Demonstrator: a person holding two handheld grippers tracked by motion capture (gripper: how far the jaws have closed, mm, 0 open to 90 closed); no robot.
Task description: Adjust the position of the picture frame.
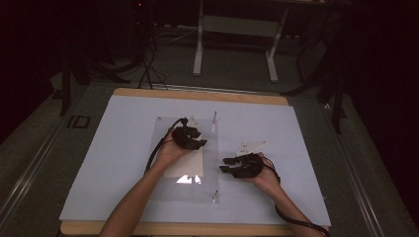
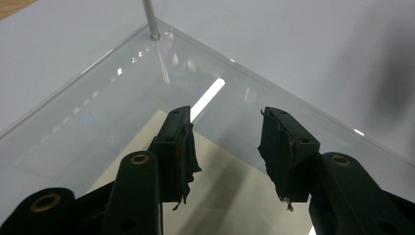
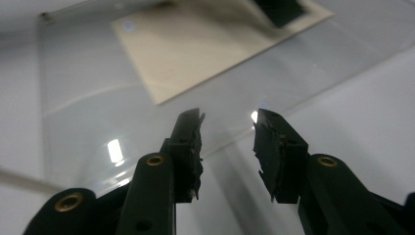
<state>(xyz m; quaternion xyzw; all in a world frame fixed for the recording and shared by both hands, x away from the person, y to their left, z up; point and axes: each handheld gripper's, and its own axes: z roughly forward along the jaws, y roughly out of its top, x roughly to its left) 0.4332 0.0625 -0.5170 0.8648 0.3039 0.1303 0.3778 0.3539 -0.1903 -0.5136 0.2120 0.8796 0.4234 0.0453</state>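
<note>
Clear acrylic sheet [image 1: 185, 163] lay flat mid-table over a cream paper rectangle [image 1: 185, 165]; looked stiff, slick, scratch-prone, so I'd pinch an edge. Left gripper [image 1: 190, 138] and right gripper [image 1: 237, 165] both gaped, empty.

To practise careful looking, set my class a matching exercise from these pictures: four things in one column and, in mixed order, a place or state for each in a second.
Things:
1. left gripper
2. right gripper
3. cream sheet
4. metal pin

Places or states:
A. stands upright at a corner of the clear plate
B. lies flat under the clear plate
C. jaws open, over the cream sheet
D. jaws open, at the clear plate's right edge

Pairs: 1-C, 2-D, 3-B, 4-A
</note>
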